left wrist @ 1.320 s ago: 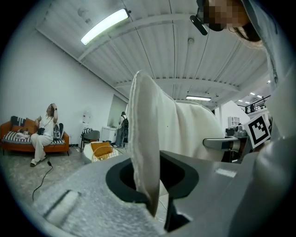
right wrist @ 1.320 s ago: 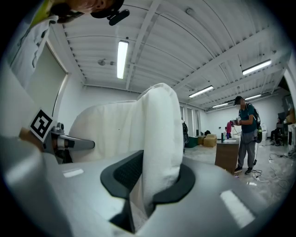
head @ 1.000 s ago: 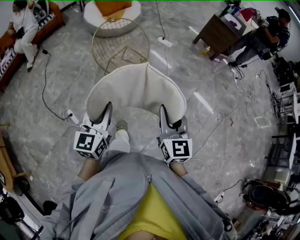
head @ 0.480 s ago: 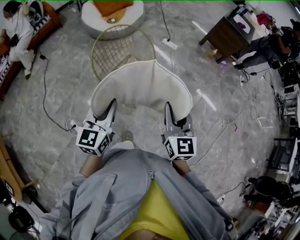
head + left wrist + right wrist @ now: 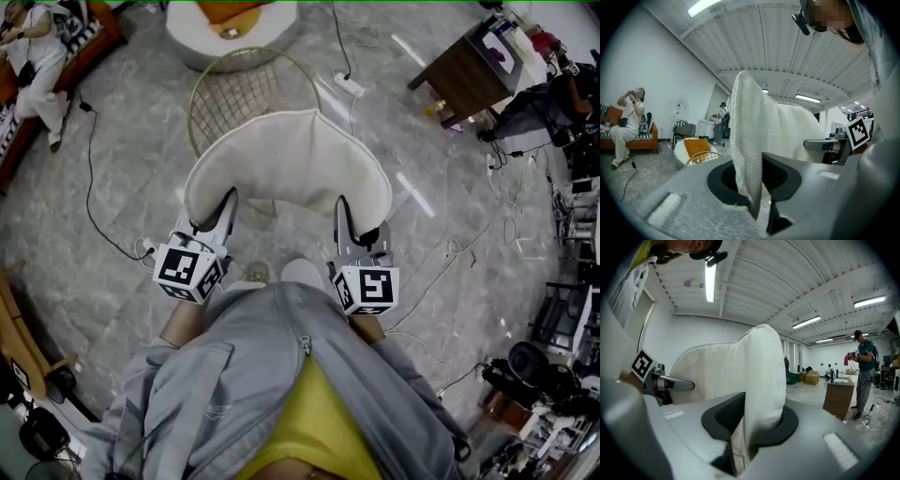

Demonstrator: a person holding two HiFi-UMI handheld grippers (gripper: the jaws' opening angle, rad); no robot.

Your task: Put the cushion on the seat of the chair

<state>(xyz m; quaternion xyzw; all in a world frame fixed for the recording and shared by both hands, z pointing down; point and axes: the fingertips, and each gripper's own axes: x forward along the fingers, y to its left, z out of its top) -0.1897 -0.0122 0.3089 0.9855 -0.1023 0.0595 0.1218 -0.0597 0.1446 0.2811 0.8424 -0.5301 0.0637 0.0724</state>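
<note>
You hold the cream cushion [image 5: 286, 164] up in front of you with both tongs, one at each of its near corners. Your left gripper [image 5: 225, 204] has its jaws nearly together, nipping the thin fabric edge on the cushion's left side. In the left gripper view that edge runs straight down between the two dark pads and is squeezed flat there. Your right gripper [image 5: 343, 214] is closed just as narrowly on the right side, where a thicker, rounded fold of the cushion fills the gap between its pads. The cushion hangs off the marble floor [image 5: 94, 300], bowed into a crescent whose padded back curves away from you, and it stands roughly upright between the two grips. The gold wire chair [image 5: 246, 89] sits just beyond it. In the head view the cushion's far rim overlaps the near rim of the chair's round frame, and most of the wire seat shows bare past it. Whether cushion and frame touch you cannot tell from here. Behind the chair is a white round seat [image 5: 192, 47] carrying an orange pillow [image 5: 230, 11]. A white power strip [image 5: 349, 85] lies on the floor to the chair's right. A dark wooden table [image 5: 466, 70] stands farther right, and a person in white [image 5: 33, 52] sits on an orange sofa [image 5: 103, 36] at the far left.
</note>
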